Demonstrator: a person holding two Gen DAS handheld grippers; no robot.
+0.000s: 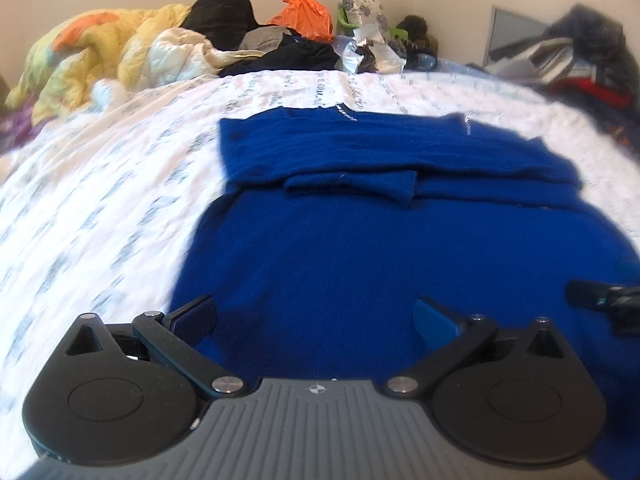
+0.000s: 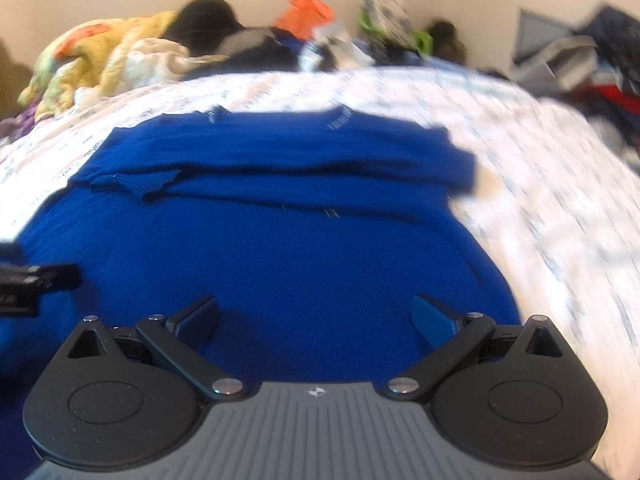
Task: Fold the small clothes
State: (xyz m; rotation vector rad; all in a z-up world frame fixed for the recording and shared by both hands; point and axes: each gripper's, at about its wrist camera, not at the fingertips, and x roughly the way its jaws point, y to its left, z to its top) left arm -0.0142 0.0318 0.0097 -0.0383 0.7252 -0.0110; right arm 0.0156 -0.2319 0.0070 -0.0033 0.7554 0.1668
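Blue knit sweater (image 1: 360, 248) lies flat on bed w/ my fingers over its hem; both sleeves folded across chest, collar far.

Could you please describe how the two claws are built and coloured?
Both look alike. The left claw and right claw each have a ribbed grey body with a small compass-like mark, two round black discs at the sides, and black link arms joined by silver screws. The fingers carry ridged blue pads. No cables or sleeves show.
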